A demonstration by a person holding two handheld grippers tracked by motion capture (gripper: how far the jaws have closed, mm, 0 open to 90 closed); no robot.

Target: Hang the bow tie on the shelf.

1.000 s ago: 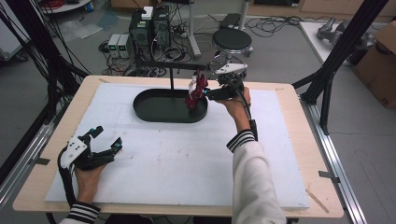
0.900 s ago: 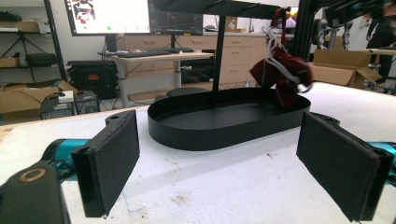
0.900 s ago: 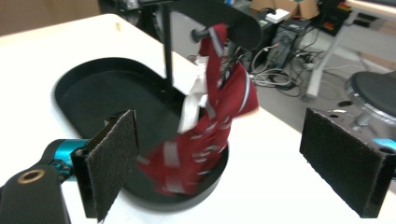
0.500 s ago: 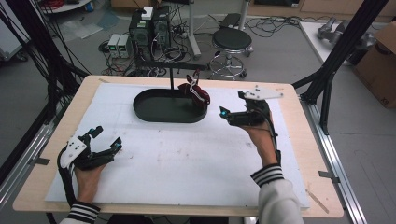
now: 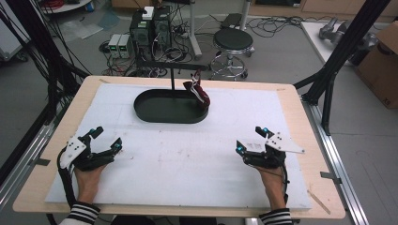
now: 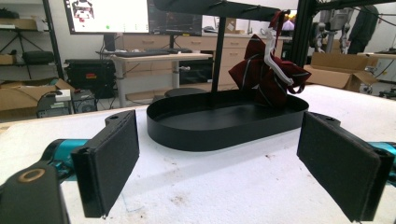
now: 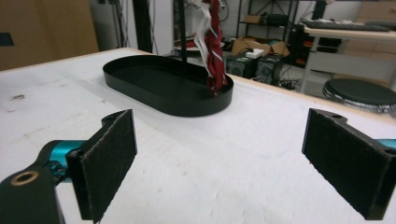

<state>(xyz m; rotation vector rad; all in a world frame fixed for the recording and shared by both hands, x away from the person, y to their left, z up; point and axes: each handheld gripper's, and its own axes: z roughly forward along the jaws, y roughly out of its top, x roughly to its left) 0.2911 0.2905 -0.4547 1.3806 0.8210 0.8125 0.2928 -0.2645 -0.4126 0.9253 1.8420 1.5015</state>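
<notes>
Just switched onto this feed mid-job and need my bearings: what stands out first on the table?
A dark red striped cloth hangs from a black stand over the right end of a black oval tray at the far middle of the white mat. Near the front edge, the left gripper and right gripper rest wide apart, jaws open and empty, both pointing toward the tray.

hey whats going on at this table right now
A person holds a claw in each hand over the white table mat. A dark red striped cloth hangs from the black stand above the black oval tray, its lower end at the tray's rim. The right claw has just let go of it and pulled back to the near edge, jaws open and empty. The left claw is open and empty too.
</notes>
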